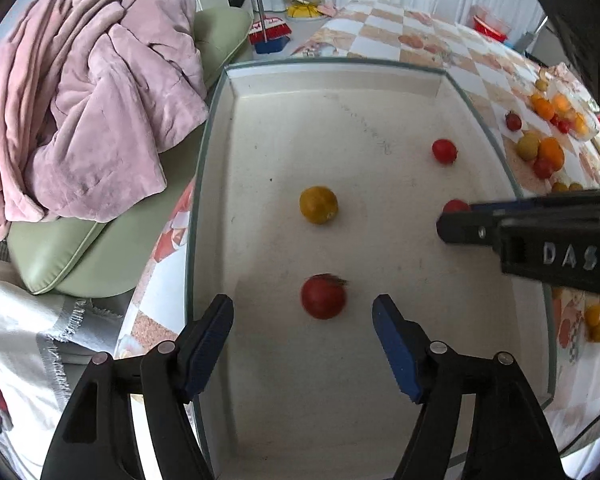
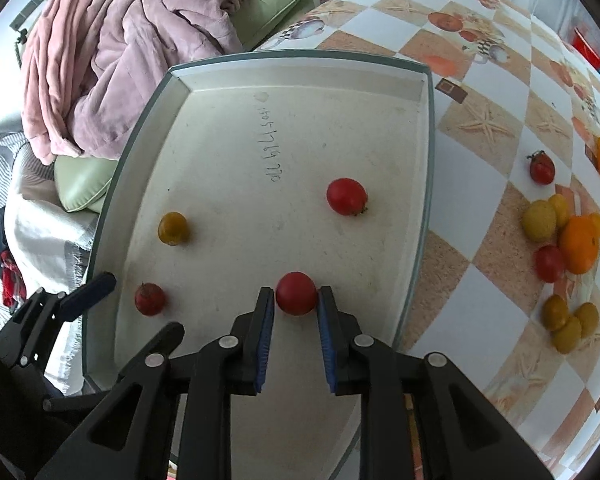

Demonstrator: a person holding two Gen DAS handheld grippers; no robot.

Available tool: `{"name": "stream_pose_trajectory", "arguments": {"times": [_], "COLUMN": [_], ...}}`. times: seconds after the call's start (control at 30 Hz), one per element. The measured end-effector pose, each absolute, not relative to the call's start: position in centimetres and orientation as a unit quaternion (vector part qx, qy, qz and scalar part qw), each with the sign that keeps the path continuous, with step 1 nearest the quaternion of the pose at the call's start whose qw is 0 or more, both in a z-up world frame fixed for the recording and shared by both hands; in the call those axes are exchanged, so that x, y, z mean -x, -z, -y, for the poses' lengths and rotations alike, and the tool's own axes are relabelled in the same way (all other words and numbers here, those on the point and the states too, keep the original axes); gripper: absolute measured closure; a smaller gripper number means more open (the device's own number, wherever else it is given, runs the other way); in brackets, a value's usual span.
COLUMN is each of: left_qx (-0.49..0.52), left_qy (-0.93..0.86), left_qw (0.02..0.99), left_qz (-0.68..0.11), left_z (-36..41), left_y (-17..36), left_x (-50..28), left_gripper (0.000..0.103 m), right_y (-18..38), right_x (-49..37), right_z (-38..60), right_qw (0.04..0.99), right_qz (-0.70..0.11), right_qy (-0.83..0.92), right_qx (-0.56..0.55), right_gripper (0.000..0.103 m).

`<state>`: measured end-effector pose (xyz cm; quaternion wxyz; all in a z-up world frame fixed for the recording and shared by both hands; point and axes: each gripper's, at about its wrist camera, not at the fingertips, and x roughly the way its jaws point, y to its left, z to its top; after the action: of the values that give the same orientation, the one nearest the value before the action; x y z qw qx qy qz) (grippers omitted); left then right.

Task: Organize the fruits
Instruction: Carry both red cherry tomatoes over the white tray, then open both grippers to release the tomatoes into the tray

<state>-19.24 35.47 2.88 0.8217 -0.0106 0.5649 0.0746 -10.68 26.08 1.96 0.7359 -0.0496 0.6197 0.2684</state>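
The right gripper [image 2: 296, 300] clamps a red tomato [image 2: 296, 293] between its jaws, low over the white tray [image 2: 380, 80] near its right edge. The left gripper [image 1: 303, 320] hovers with jaws wide before another red tomato [image 1: 323, 296]. A yellow tomato [image 1: 318, 205] lies mid-tray; loose fruit [image 2: 572, 240] dots the checkered table [image 2: 480, 128] beyond.

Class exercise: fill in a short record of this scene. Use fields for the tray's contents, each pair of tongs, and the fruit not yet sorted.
tray: red tomato, yellow tomato, dark red tomato
right tongs: shut on a fourth red tomato over the tray
left tongs: open, the dark red tomato between the jaws, untouched
unsorted fruit: red, yellow and orange pieces on the checked tablecloth, right of the tray
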Motion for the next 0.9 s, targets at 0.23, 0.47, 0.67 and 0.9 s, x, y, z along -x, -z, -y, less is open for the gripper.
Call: {"name": "stream_pose_trajectory", "arguments": {"times": [0.23, 0.47, 0.67, 0.9], "left_qx": [0.001, -0.014, -0.007, -0.008], "left_qy": [-0.069, -0.043, 0.001, 0.058], "left_qw": [0.818, 0.825, 0.833, 0.844], "left_qz": [-0.571, -0.563, -0.553, -0.533], "left_z": [-35.0, -33.2, -30.1, -25.7], "left_y": [-3.1, -5.5, -8.5, -10.9], "left_x": [19.1, 17.7, 14.7, 10.1], "left_gripper": [0.03, 0.03, 0.03, 0.03], "right_y": [-4.4, -6.6, -7.4, -9.1], "right_x": [10.5, 11.2, 11.1, 9.2], "right_z": [-24.4, -19.6, -13.2, -5.2], "right_qw": [0.755, 0.777, 0.788, 0.81], "right_qz": [-0.597, -0.587, -0.596, -0.577], "right_qy": [-0.272, -0.226, -0.154, -0.062], "right_qx": [0.006, -0.014, -0.035, -0.081], "right_gripper": [0.026, 0.025, 0.025, 0.025]}}
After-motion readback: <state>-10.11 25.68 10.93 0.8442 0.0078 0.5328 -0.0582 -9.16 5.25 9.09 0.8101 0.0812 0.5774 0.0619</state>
